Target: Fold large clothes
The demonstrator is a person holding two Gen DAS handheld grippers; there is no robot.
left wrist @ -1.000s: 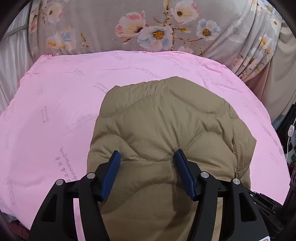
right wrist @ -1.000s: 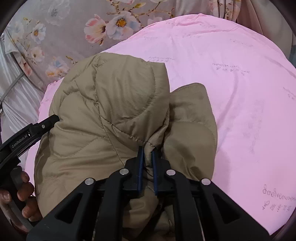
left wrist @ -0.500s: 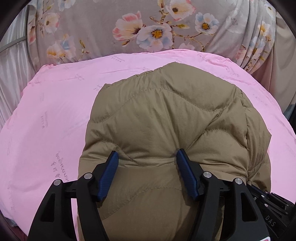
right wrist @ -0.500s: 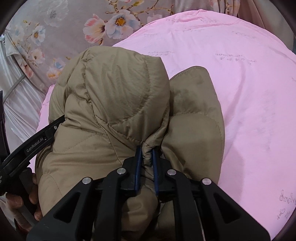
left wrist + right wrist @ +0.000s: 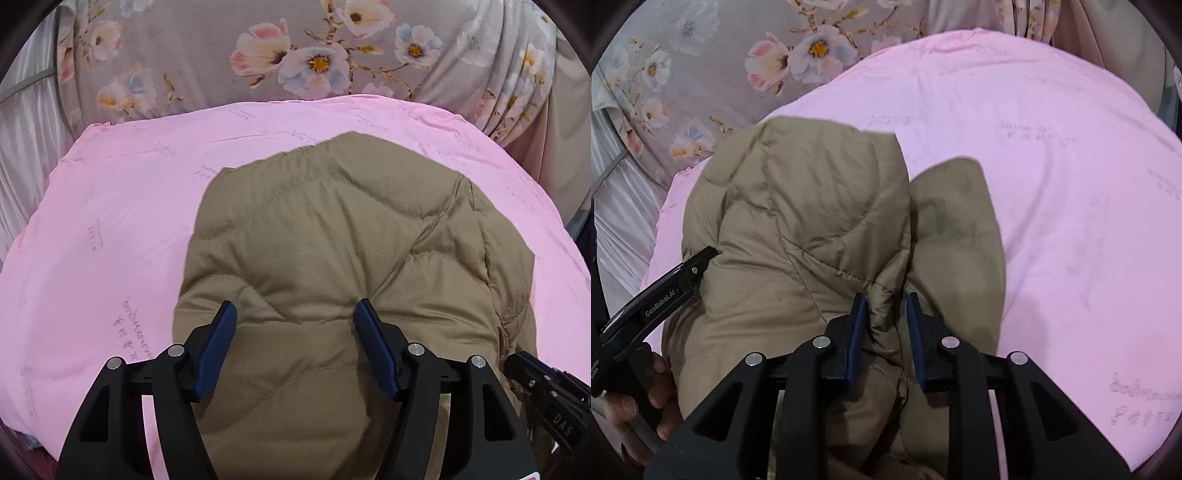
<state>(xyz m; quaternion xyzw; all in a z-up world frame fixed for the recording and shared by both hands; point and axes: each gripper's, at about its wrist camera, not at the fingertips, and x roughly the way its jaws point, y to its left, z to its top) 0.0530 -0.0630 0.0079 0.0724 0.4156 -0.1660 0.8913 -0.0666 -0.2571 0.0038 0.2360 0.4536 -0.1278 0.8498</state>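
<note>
Right wrist: jacket (image 5: 798, 229) fold between hand-held gripper (image 5: 884, 306) pads.

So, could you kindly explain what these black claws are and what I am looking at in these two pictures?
They are hand-held grippers, one per hand, each with a camera looking along its two blue-padded fingers. One picture comes from the left gripper, the other from the right gripper. A tan quilted jacket lies on a pink cover, with flowered fabric behind. The left gripper stands wide open around the jacket's padding. The right gripper's jaws have just been opening; a fold of jacket sits between them, apparently no longer pinched. In the right view you also see the person's hand holding the left gripper.
</note>
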